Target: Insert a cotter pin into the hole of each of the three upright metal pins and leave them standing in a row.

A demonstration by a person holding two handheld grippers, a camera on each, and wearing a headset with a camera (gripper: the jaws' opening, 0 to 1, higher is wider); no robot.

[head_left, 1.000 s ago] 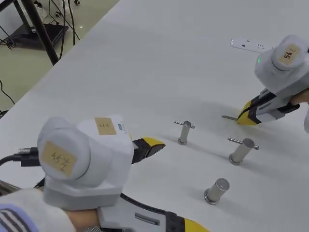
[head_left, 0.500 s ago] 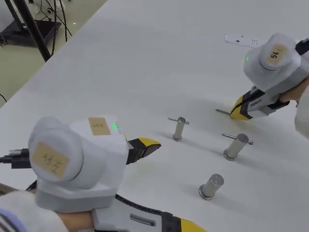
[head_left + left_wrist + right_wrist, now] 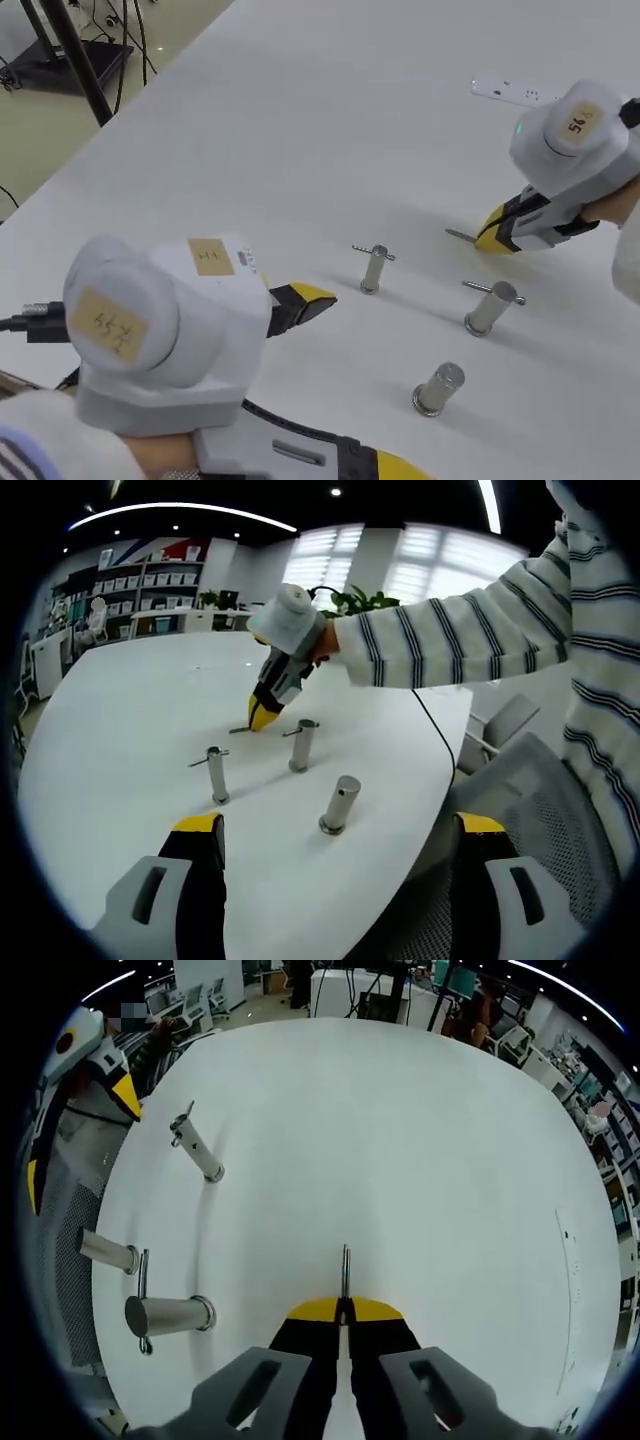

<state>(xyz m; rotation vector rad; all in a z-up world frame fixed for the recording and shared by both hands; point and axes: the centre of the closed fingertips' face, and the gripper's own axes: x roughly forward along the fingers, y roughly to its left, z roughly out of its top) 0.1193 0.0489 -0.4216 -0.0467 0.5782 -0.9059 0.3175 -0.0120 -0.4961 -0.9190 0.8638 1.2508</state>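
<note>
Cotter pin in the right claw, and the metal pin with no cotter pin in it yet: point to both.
Cotter pin (image 3: 345,1270): right gripper view, on the exposed part of its shaft.
Bare metal pin (image 3: 439,389): head view, on the middle of its cylinder body.

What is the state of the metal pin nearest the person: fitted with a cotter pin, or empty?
Empty: the metal pin stands bare, nothing crossing its top.
</note>
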